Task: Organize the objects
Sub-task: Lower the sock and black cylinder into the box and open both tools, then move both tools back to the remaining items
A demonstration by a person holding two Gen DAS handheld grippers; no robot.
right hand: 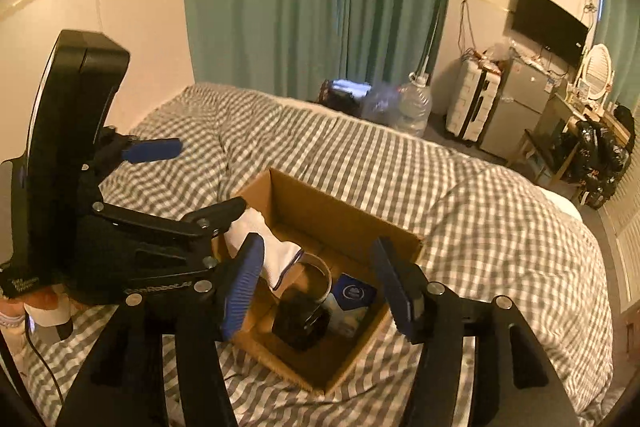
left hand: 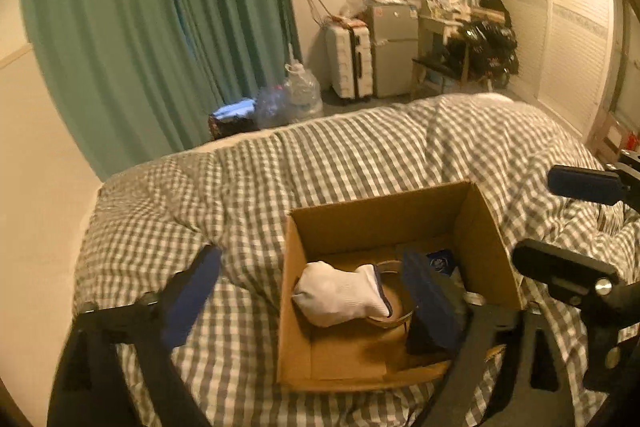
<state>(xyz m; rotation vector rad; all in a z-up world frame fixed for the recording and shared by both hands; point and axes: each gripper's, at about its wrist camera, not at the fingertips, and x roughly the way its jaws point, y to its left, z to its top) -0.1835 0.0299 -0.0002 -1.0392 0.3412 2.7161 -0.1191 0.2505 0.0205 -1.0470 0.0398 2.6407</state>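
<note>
An open cardboard box (left hand: 484, 223) sits on the checked bed; it also shows in the right wrist view (right hand: 316, 211). Inside lie a white sock (left hand: 340, 295) over a clear glass (left hand: 394, 319), a dark object and a blue-and-white card (left hand: 440, 263). The sock (right hand: 264, 247), glass (right hand: 320, 275), black object (right hand: 300, 319) and card (right hand: 354, 301) show in the right wrist view. My left gripper (left hand: 312, 299) is open and empty over the box's near left side. My right gripper (right hand: 320, 287) is open and empty above the box.
The grey-checked duvet (left hand: 320, 163) covers the bed. Green curtains (left hand: 160, 19), a water jug (left hand: 302, 93), a white suitcase (left hand: 352, 61), a small fridge (left hand: 394, 47) and a cluttered dresser (left hand: 476, 39) stand beyond. A wall runs along the left.
</note>
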